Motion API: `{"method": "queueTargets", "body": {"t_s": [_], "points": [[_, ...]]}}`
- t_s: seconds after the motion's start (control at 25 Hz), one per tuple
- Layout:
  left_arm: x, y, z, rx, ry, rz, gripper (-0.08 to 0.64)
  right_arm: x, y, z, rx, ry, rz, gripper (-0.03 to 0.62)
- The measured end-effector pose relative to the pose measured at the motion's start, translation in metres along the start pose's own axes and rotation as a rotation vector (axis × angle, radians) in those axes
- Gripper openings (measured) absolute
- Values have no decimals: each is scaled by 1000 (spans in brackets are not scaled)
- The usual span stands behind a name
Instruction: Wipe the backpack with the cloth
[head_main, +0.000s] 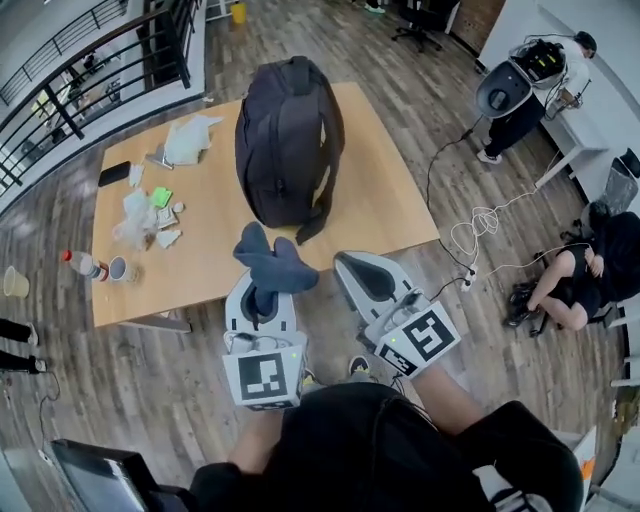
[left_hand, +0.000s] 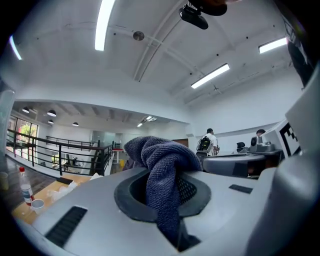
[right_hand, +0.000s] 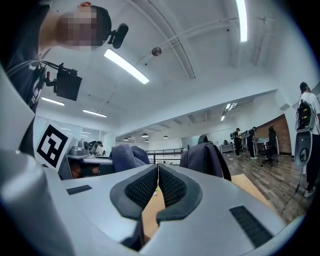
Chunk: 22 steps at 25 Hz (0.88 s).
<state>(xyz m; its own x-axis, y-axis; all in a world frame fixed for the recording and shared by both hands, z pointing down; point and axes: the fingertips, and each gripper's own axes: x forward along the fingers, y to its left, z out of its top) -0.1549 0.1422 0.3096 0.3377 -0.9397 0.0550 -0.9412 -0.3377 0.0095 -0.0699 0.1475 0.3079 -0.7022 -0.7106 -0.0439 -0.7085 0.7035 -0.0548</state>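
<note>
Dark-blue cloth (left_hand: 160, 156), judged soft and limp, is clamped at a bunched fold in the left gripper (left_hand: 166, 196). The right gripper (right_hand: 158, 187) is closed and empty. The backpack (head_main: 288, 140) stands beyond both fingertips.

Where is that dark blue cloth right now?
In the head view, the dark blue towelling cloth is pinched in the left tool at the near edge of the wooden table, just in front of the upright black fabric backpack.

An open-plan office or lab on a mezzanine: wood-plank floor (head_main: 150, 400), black railing (head_main: 100, 60), ceiling strip lights (left_hand: 102, 25), a swivel chair (head_main: 415, 20), people (right_hand: 254, 137) at desks, cables (head_main: 478, 228) trailing across the floor
</note>
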Motion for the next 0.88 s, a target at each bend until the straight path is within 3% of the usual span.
{"method": "queueTargets", "body": {"t_s": [0.16, 0.48, 0.88], "points": [[5, -16, -4, -24, 7, 16, 40, -7, -16, 3, -10, -7, -9, 12], [24, -55, -5, 47, 12, -7, 40, -31, -47, 5, -15, -19, -35, 11], [36, -74, -9, 33, 32, -12, 40, -37, -61, 0, -5, -15, -15, 11]]}}
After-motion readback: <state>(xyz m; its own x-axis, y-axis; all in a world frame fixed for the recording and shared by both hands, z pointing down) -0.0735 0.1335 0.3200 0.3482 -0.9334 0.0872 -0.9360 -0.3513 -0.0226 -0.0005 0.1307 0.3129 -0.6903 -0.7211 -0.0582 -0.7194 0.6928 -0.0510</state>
